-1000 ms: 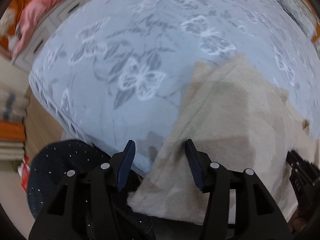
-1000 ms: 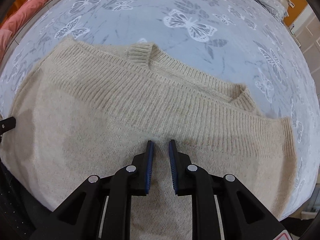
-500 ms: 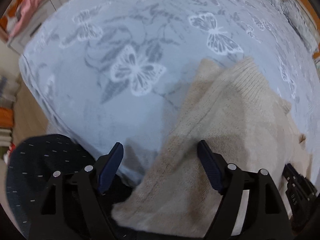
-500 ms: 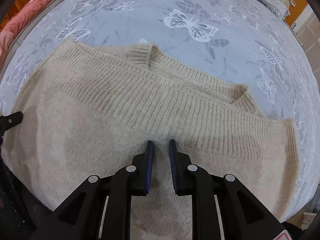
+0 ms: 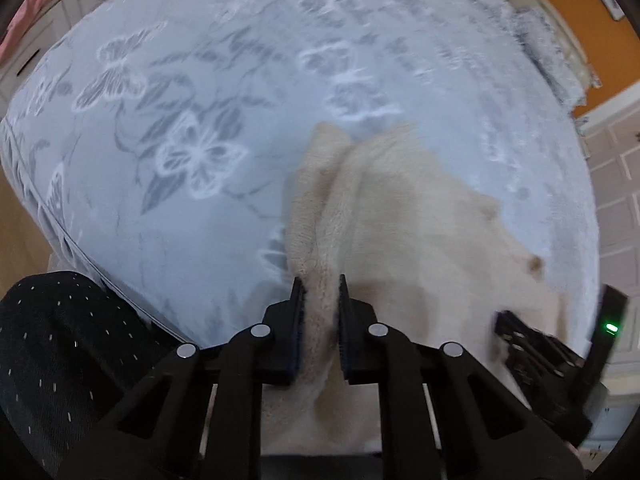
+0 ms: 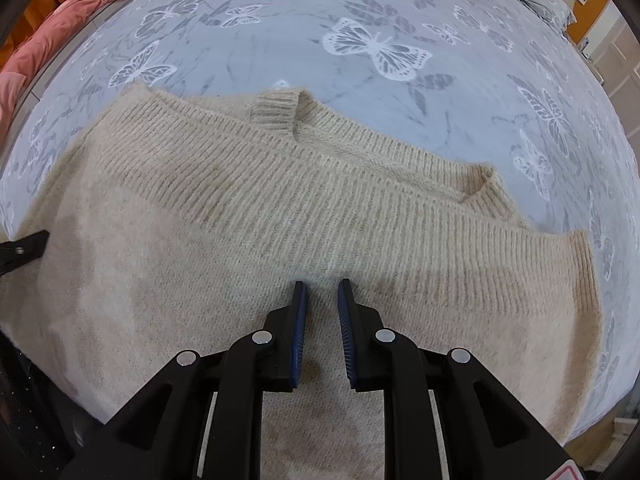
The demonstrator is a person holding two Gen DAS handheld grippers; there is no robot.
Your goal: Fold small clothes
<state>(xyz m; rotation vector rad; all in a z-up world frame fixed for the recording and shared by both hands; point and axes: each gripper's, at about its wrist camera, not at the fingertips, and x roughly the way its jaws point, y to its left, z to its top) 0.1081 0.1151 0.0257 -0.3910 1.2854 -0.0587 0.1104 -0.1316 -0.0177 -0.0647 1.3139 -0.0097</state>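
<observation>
A cream knitted sweater (image 6: 304, 216) lies on a blue-grey butterfly bedspread (image 6: 376, 44), ribbed neckline towards the far side. It also shows in the left wrist view (image 5: 420, 216). My left gripper (image 5: 320, 286) is shut on the sweater's left edge, with a ridge of bunched fabric running away from its jaws. My right gripper (image 6: 322, 290) is shut on the sweater's near middle edge, jaws nearly together with knit between them. The right gripper's body shows at the lower right of the left wrist view (image 5: 560, 360).
The bedspread (image 5: 180, 100) fills most of the left view, its edge at lower left. A pink cloth (image 6: 48, 40) lies at the far left. A dark dotted fabric (image 5: 48, 344) is at my near left. An orange wall and white panels (image 5: 616, 152) stand at right.
My left gripper was open beside the sweater's left edge and has closed on it, bunching the fabric. My right gripper has stayed shut in the same place.
</observation>
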